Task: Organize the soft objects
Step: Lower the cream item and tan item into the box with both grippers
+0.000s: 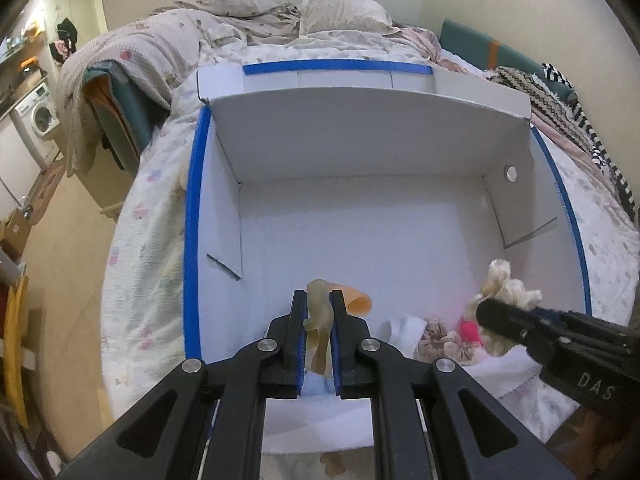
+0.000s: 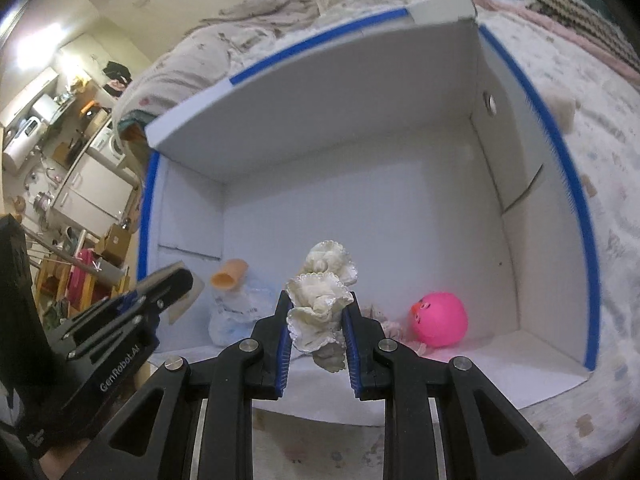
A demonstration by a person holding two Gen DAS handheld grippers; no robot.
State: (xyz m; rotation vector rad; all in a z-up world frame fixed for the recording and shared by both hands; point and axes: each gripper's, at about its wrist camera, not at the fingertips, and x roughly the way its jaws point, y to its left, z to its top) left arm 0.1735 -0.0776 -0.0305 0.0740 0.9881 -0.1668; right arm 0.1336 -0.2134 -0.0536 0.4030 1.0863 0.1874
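Note:
A white box with blue-taped rims lies open on the bed. My left gripper is shut on a pale yellowish rubbery soft piece over the box's near edge; it shows in the right wrist view. My right gripper is shut on a cream ruffled scrunchie above the box's near part; it shows in the left wrist view with the scrunchie. Inside lie an orange tube, a pink ball toy, a beige scrunchie and a plastic bag.
The box rests on a floral bedspread with rumpled bedding and a pillow behind. A striped knit cloth lies at the right. A beige sponge-like block sits on the bed right of the box. Floor and kitchen furniture are at the left.

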